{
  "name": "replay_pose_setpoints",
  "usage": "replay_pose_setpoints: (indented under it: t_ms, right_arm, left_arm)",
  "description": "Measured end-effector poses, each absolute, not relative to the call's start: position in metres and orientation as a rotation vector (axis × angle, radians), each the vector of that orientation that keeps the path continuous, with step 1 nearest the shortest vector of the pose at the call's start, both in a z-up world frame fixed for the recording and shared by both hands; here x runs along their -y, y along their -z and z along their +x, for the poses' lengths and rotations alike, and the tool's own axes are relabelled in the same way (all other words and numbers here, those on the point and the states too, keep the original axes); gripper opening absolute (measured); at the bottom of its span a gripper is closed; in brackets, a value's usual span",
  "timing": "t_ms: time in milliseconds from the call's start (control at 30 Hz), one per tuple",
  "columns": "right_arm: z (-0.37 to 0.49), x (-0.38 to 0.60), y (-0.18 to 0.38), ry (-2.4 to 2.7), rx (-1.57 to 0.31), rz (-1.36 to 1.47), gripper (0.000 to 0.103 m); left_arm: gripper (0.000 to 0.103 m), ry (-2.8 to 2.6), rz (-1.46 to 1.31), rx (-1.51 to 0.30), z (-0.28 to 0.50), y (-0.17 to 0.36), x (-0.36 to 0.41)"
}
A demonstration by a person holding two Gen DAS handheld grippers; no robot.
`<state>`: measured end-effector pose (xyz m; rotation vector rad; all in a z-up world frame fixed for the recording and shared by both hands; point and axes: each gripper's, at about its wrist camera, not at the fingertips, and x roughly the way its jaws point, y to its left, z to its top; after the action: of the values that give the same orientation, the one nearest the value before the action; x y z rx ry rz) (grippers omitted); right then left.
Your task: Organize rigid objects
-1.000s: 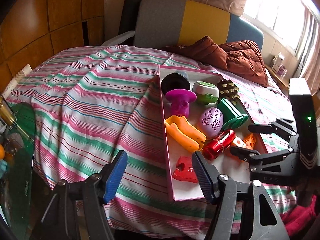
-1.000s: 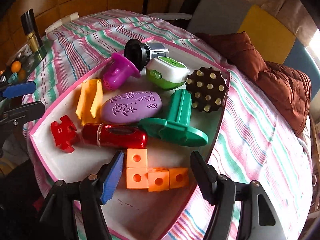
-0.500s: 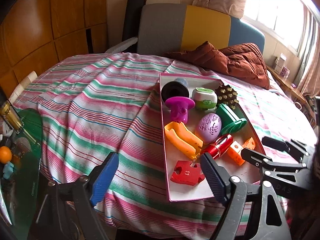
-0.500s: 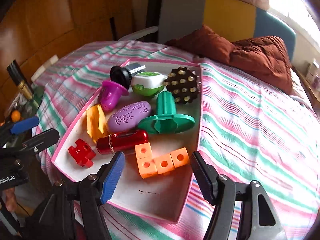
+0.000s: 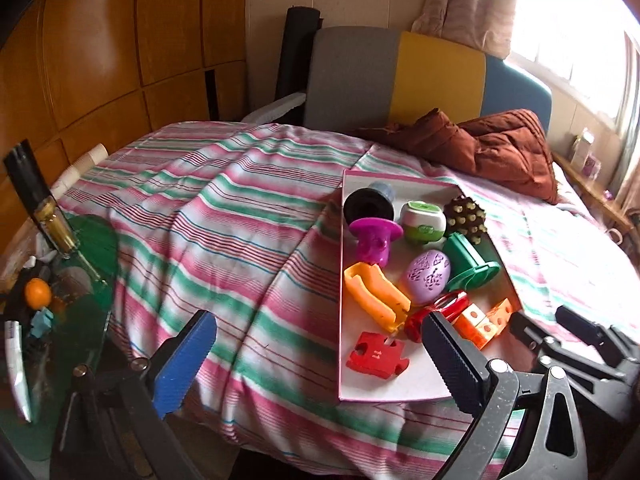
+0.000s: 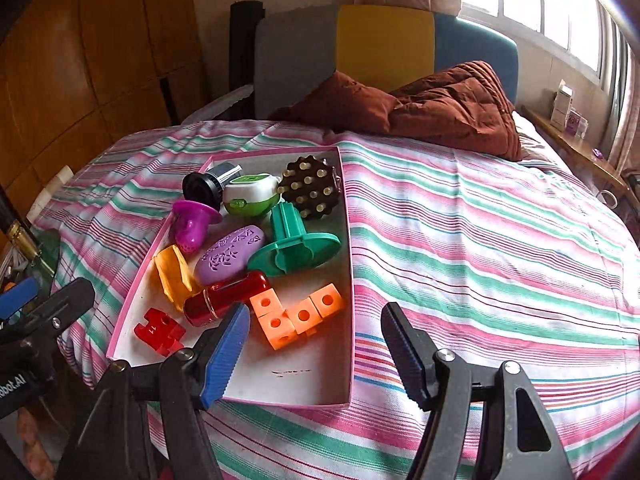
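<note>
Both the left gripper and right gripper gape empty; the red puzzle piece at the tray's near edge (stiff, light, probably slick) wants flat-side pinching.

Pink-rimmed tray, colourful toys inside

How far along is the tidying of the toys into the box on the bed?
It looks nearly done: the red puzzle piece, orange cubes, red tube, purple egg and the rest all lie inside the pink box. Nothing is in hand: the left tongs have just been opening and are empty, as are the open right tongs. No loose toy shows on the striped sheet.
</note>
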<state>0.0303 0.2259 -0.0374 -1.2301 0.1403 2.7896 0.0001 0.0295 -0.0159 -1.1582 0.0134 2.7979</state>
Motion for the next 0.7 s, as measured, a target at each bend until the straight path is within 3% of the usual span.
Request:
replay_pose_setpoints:
  t_ms: [300,700]
  right_arm:
    - [0.037,-0.213,0.027,-2.796,-0.079,-1.164,0.069]
    - [0.040,-0.201,0.022,-2.814,-0.039,-1.139,0.069]
  left_arm:
    - [0.103,-2.775,-1.053,0.081,0.016,0.006,-0.023]
    - [0.103,-2.821,-1.056,0.048,0.018,0.006,-0.020]
